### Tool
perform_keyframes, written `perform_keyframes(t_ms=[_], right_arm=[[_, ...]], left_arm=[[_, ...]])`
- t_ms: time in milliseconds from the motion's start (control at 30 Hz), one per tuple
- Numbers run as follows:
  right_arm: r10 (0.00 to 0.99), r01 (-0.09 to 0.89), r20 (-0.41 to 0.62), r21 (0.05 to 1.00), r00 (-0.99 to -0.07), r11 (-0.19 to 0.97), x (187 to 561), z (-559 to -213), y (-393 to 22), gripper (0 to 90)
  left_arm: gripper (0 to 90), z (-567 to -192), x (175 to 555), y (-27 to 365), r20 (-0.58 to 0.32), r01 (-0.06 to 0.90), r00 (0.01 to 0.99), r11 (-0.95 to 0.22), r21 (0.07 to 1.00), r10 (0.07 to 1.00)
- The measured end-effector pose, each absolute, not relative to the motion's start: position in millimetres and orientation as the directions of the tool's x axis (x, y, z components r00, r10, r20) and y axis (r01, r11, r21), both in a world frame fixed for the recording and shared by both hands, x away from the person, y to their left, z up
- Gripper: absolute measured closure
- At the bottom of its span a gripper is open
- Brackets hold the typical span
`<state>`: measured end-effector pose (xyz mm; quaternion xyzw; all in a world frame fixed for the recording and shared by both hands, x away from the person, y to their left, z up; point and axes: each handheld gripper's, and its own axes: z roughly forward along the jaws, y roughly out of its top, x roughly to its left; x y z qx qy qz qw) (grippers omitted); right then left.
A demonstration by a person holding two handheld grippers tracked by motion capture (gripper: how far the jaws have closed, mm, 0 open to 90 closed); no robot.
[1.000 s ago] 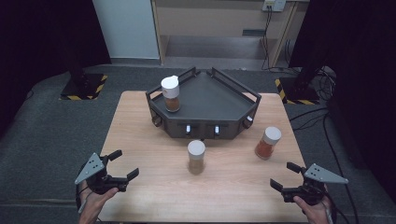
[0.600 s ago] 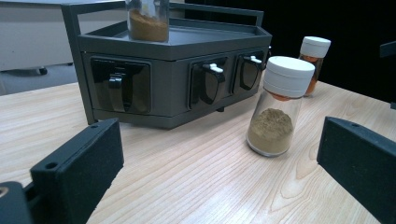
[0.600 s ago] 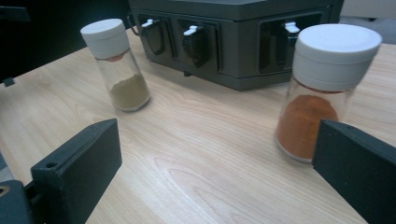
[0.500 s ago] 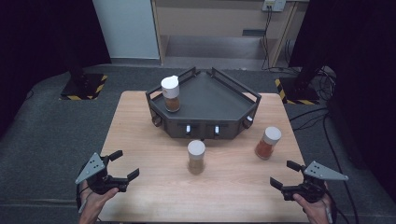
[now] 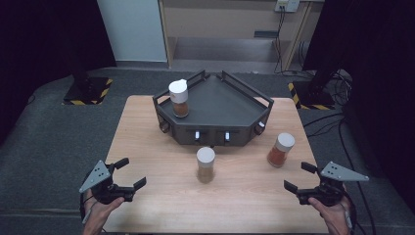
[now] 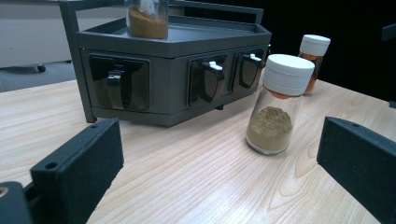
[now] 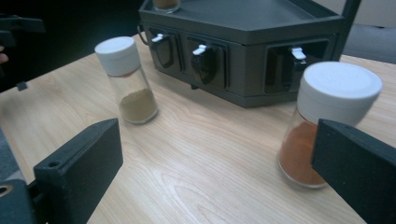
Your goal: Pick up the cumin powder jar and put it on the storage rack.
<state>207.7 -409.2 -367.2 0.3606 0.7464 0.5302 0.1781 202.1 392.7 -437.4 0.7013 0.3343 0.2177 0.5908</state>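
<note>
Standing unlabelled: tan spice jar (image 5: 205,164), orange spice jar (image 5: 280,149); lids seemingly blank.

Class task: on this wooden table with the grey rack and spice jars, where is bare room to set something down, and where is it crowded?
Free: the near strip of the light wooden table between the left hand-held gripper and right hand-held gripper; also its left side beside the dark grey metal rack. Crowded: between the white-capped tan-powder jar, the white-capped orange-powder jar and the rack front.
</note>
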Motion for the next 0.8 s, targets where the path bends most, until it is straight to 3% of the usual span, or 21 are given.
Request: perform_keyframes(t_ms=[800], right_arm=[[0.657,0.287,0.082,0.934,-0.750,0.212,251,-322,-383,3.9]], left_arm=[[0.0,-436,203,392,-0.093,0.224,0.682,-0.085,0.971,0.725]])
